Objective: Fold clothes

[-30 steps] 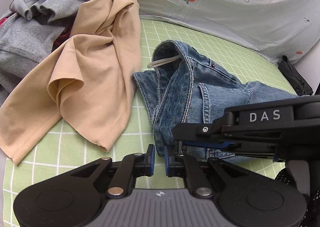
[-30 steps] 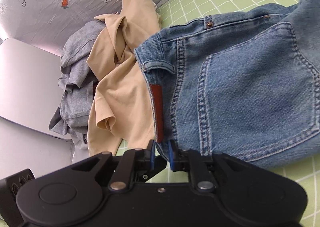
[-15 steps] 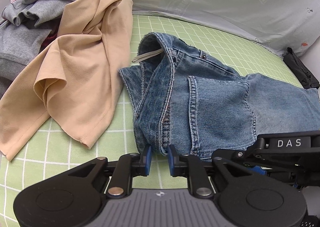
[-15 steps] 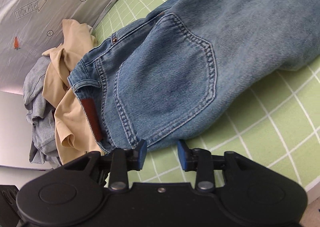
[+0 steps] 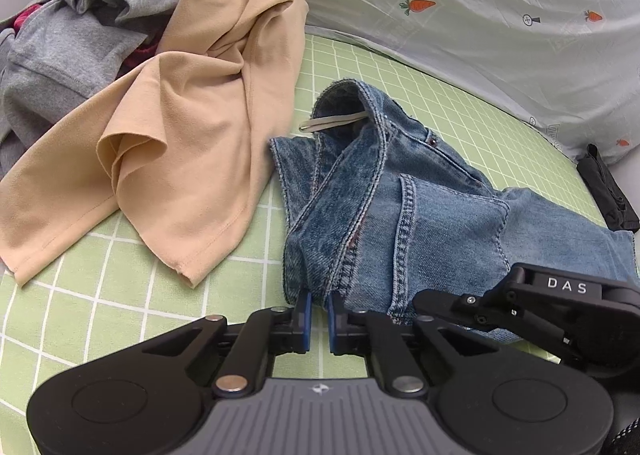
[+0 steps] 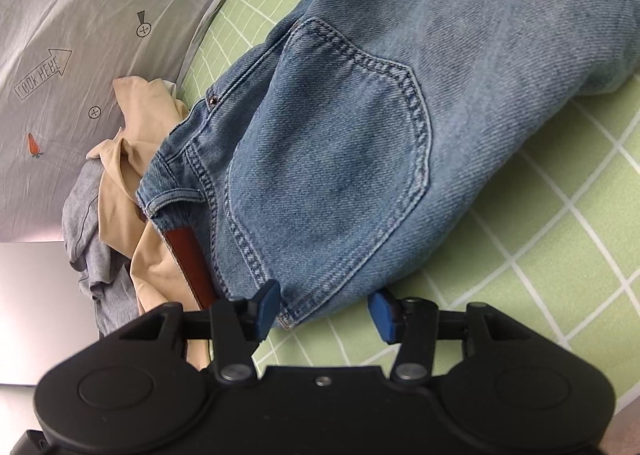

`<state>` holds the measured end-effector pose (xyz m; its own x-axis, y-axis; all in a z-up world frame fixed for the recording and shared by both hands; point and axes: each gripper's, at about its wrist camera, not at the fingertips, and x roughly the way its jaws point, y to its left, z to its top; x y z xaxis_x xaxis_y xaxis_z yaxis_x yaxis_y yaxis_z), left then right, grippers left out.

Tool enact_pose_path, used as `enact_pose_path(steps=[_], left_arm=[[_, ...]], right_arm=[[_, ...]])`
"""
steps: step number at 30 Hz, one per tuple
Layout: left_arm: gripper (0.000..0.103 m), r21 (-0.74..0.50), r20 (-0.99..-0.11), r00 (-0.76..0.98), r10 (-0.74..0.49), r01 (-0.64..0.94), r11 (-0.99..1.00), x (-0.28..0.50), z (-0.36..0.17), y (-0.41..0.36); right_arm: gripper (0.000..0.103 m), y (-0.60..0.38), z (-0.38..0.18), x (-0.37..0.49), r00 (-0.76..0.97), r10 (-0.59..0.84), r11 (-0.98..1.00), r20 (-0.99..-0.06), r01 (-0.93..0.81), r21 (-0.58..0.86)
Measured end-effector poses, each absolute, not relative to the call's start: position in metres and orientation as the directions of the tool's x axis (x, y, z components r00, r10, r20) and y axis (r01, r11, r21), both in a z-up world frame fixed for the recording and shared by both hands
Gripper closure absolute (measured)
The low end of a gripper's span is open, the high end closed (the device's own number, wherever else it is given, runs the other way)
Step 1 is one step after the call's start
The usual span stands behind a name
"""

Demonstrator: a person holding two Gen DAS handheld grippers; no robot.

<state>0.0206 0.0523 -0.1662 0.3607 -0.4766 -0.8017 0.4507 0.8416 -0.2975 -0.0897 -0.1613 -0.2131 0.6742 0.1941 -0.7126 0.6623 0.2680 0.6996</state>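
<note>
Blue denim jeans [image 5: 440, 215] lie crumpled on the green checked mat [image 5: 120, 295], back pocket up. My left gripper [image 5: 318, 319] is shut on the waistband edge of the jeans at the near side. My right gripper [image 6: 324, 309] is open, its blue pads either side of the jeans' lower edge [image 6: 344, 175] without clamping it. The right gripper's black body also shows in the left wrist view [image 5: 540, 311], low at the right beside the jeans. A brown leather patch [image 6: 188, 255] sits on the waistband.
A tan T-shirt [image 5: 180, 143] lies left of the jeans, partly over a pile of grey garments [image 5: 80, 27]. A pale sheet with carrot prints [image 5: 480, 15] borders the far side. A black item [image 5: 608, 191] lies at the far right.
My right gripper has let go of the waistband and opened wide, then shifted along the jeans' edge. My left gripper stays shut on the denim, and the jeans have been spread out flatter.
</note>
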Motion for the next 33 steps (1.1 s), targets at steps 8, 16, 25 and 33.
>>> enact_pose_path(steps=[8,16,25,33], left_arm=[[0.091,-0.162,-0.826,0.417,-0.381,0.471,0.867,0.017,-0.168,0.028],[0.098,-0.151,-0.823,0.428,-0.373,0.468,0.871,0.017,-0.173,0.027],[0.099,-0.146,-0.774,0.442,-0.453,0.572,0.807,0.01,-0.123,0.044],[0.099,-0.072,-0.833,0.411,-0.371,0.584,0.809,0.018,-0.14,0.058]], right_arm=[[0.043,-0.16,-0.214,-0.089,0.69,0.174,0.222,-0.702,0.667,0.711],[0.089,-0.159,-0.215,-0.083,0.698,0.124,0.24,-0.706,0.669,0.703],[0.099,-0.168,-0.175,-0.106,0.75,0.099,0.305,-0.653,0.602,0.738],[0.099,-0.172,-0.186,-0.113,0.696,0.103,0.309,-0.711,0.657,0.688]])
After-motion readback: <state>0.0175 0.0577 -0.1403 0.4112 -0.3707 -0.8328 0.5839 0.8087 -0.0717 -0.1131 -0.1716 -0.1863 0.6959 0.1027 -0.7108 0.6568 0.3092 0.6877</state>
